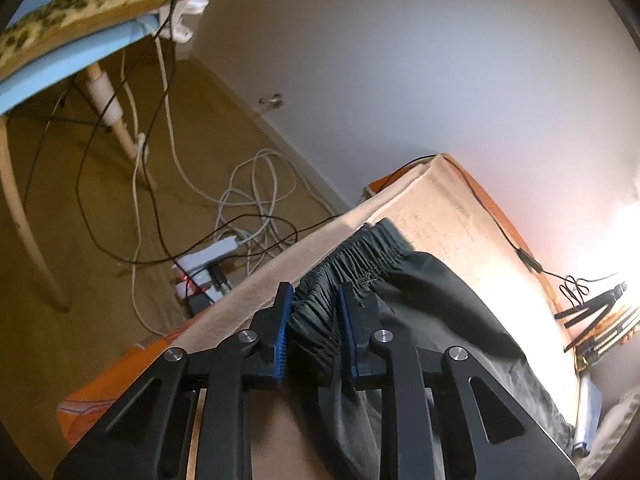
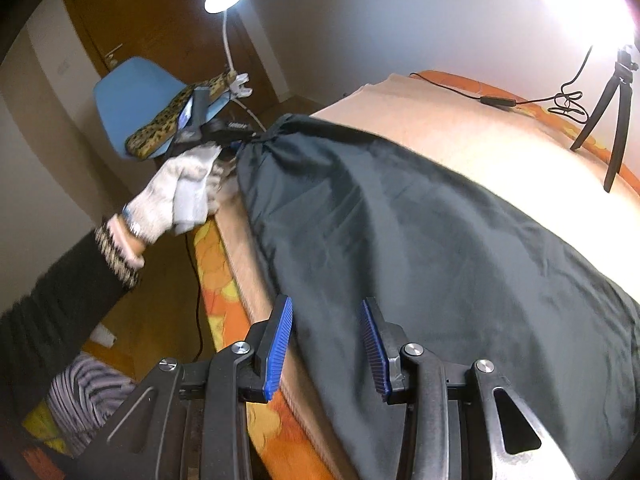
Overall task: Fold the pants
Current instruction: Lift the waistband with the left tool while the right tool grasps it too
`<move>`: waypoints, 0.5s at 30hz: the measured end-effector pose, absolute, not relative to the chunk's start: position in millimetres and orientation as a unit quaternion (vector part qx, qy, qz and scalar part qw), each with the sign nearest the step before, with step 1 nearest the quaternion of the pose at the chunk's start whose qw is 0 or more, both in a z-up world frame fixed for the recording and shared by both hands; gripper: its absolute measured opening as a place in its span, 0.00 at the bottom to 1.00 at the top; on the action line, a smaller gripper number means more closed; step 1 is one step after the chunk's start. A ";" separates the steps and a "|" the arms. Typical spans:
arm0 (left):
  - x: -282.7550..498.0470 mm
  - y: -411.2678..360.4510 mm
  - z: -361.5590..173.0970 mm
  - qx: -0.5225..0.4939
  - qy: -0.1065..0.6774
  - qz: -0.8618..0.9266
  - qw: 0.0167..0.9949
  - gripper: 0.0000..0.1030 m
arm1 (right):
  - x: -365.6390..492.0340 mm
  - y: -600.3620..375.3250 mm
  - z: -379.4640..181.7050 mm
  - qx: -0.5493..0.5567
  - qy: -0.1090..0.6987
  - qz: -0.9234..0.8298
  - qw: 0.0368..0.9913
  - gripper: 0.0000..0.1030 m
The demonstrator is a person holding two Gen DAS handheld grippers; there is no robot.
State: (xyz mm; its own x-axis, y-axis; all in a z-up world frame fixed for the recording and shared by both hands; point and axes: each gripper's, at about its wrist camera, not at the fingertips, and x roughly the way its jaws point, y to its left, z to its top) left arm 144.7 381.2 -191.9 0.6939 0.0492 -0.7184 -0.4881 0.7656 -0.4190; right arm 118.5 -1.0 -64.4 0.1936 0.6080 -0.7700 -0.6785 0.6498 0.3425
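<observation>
While left gripper (image 1: 312,320) pinches waistband (image 1: 352,256), right gripper (image 2: 326,344) spread over pants (image 2: 400,220) on bed (image 2: 460,128); likely next: grasp leg, fold.

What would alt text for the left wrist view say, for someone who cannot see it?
A black claw with blue pads straddles the bunched elastic waistband of dark grey pants lying on a beige cloth. Beyond the edge, tangled cables and a power strip sit on the floor below a blue chair.

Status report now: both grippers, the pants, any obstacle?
Left gripper shut on waistband. Right gripper open over pants. Cable and tripod beyond.
</observation>
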 end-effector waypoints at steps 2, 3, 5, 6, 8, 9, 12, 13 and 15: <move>142.7 376.7 -185.5 -0.295 0.352 0.144 0.876 0.19 | 129.9 4.0 -61.0 -0.027 0.476 0.414 0.776 0.36; 141.5 373.2 -181.5 -0.288 0.347 0.139 0.882 0.19 | 136.3 6.2 -60.0 -0.021 0.475 0.412 0.777 0.36; 139.3 361.4 -172.1 -0.259 0.338 0.128 0.896 0.19 | 153.5 9.9 -57.8 0.009 0.478 0.409 0.777 0.36; 138.1 354.0 -167.9 -0.244 0.334 0.120 0.902 0.19 | 162.1 11.3 -58.9 0.019 0.480 0.410 0.775 0.36; 134.9 335.9 -159.5 -0.209 0.328 0.104 0.915 0.18 | 180.9 16.5 -58.5 0.041 0.483 0.407 0.774 0.36; 132.9 326.4 -156.4 -0.194 0.324 0.095 0.921 0.18 | 189.1 19.7 -59.2 0.049 0.484 0.408 0.773 0.38; 125.7 296.0 -149.6 -0.148 0.318 0.059 0.935 0.18 | 213.9 32.6 -61.3 0.075 0.493 0.412 0.763 0.39; 123.6 288.1 -148.4 -0.136 0.316 0.049 0.938 0.18 | 223.0 39.4 -63.6 0.083 0.498 0.414 0.758 0.39; 118.8 274.0 -148.0 -0.128 0.317 0.027 0.939 0.18 | 234.9 49.7 -67.0 0.097 0.504 0.412 0.753 0.40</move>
